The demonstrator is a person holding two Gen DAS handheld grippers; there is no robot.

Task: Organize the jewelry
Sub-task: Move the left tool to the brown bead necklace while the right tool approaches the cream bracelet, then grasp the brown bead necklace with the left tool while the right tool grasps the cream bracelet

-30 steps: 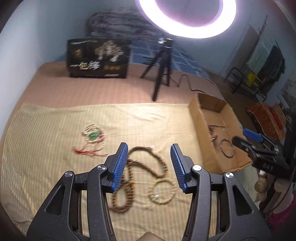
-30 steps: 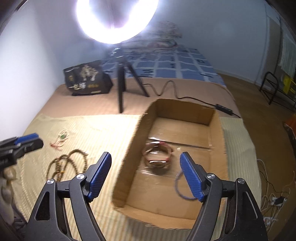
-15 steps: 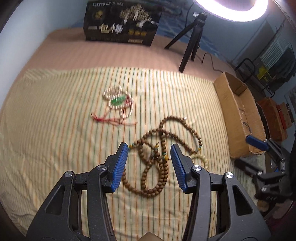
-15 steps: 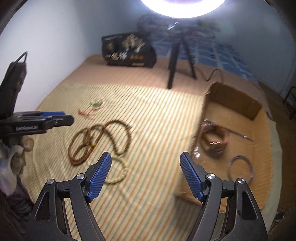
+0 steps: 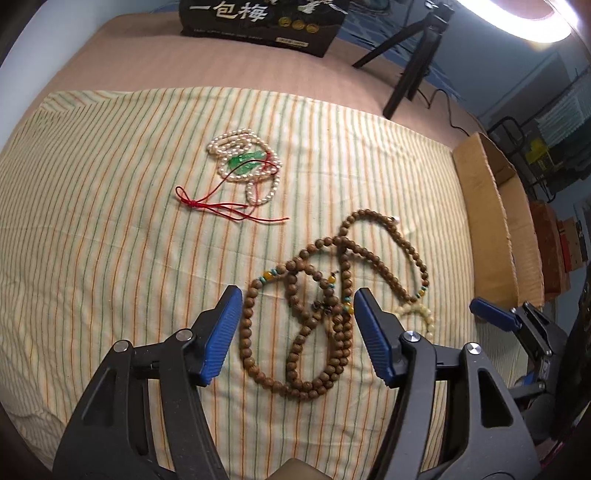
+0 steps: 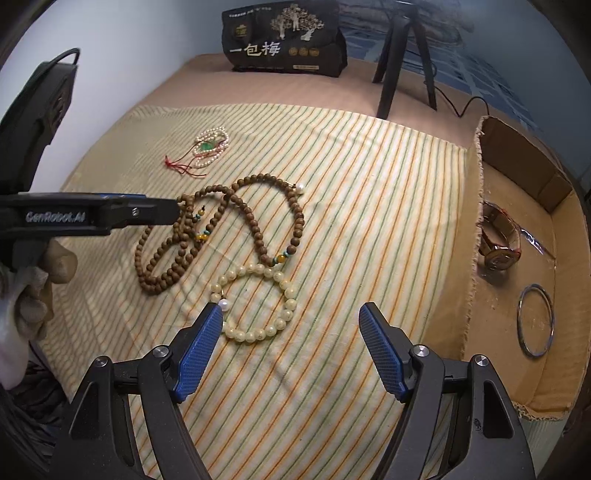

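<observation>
A long brown bead necklace [image 5: 369, 254] lies coiled on the striped cloth [image 5: 110, 258]. My left gripper [image 5: 297, 295] hovers over its coils, jaws opening, pads not pressing any bead. A cream bead bracelet [image 6: 255, 336] lies just ahead of my right gripper [image 6: 291, 314], which is open, its left fingertip near the bracelet's white pearl. The brown necklace [image 6: 255, 229] lies beyond it, with the left gripper [image 6: 173, 210] above it. A pearl strand with a green pendant and red cord [image 5: 240, 162] rests farther back. The cardboard box [image 6: 476, 258] holds a brown bangle [image 6: 498, 240] and a metal ring [image 6: 535, 321].
A black printed bag [image 5: 258, 22] stands at the back edge beside a tripod [image 5: 406, 74] under a ring light [image 5: 535, 22]. A cable [image 6: 465, 105] runs behind the box. A person's hand [image 6: 44, 273] holds the left gripper. Furniture crowds the far right.
Both grippers sank and tipped down toward the cloth. The right one swung left from over the box to the cream bracelet. The left jaws widened over the brown necklace.
</observation>
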